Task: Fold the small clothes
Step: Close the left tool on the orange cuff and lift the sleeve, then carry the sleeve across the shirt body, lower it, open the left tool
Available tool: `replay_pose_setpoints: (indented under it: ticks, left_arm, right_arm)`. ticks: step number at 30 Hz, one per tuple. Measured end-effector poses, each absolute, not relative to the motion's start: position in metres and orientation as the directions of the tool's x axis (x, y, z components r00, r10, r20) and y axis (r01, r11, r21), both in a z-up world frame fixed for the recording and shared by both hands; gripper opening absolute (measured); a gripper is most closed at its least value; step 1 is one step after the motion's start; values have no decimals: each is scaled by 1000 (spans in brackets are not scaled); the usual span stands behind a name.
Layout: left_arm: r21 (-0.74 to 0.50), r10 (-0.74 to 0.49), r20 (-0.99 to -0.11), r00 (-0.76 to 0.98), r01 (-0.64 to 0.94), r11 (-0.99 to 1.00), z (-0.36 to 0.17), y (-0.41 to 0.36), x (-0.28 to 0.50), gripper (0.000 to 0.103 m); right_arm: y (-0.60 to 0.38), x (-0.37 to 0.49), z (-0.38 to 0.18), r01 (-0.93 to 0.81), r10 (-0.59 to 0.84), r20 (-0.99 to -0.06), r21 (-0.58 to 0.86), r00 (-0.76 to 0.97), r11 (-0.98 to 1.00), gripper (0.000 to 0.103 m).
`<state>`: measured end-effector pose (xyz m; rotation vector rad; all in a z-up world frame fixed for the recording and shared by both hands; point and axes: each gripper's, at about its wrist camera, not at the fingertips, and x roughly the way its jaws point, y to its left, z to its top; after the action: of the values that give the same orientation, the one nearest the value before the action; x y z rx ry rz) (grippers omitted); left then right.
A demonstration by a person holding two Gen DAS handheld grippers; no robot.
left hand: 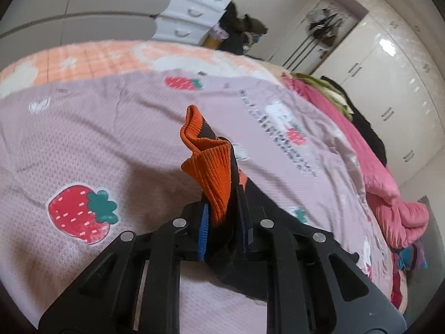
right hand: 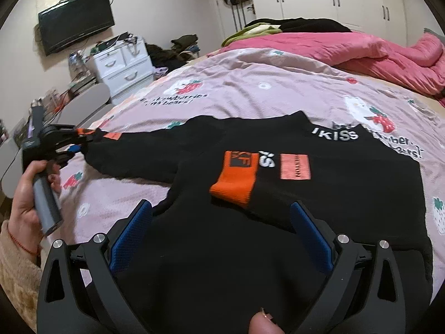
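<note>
Strawberry-print bed: black sweater flat, one sleeve folded across the chest, the other stretched far left. Left gripper jaws pinch that sleeve's orange cuff; right gripper spread over the near hem.

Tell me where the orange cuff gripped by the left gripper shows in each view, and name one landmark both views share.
Left wrist: the orange cuff stands at centre, clamped in the left gripper.
Right wrist: the same cuff sits far left at mid-height, at the end of the black sweater sleeve that is stretched out.
Shared landmark: the white drawer unit beyond the bed.
</note>
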<state>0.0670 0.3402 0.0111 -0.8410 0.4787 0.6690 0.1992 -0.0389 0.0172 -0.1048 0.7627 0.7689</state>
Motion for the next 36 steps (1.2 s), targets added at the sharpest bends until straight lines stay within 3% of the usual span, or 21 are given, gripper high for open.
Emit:
replay_pose_setpoints:
  ticks: [14, 36]
  left_arm:
    - [-548, 267, -509, 818, -548, 632, 53, 280, 80, 8]
    - [-511, 53, -461, 886, -313, 801, 74, 198, 131, 7]
  right_arm:
    - [-90, 222, 26, -537, 552, -625, 240, 553, 809, 98]
    - [-173, 249, 43, -354, 481, -577, 326, 660, 877, 98]
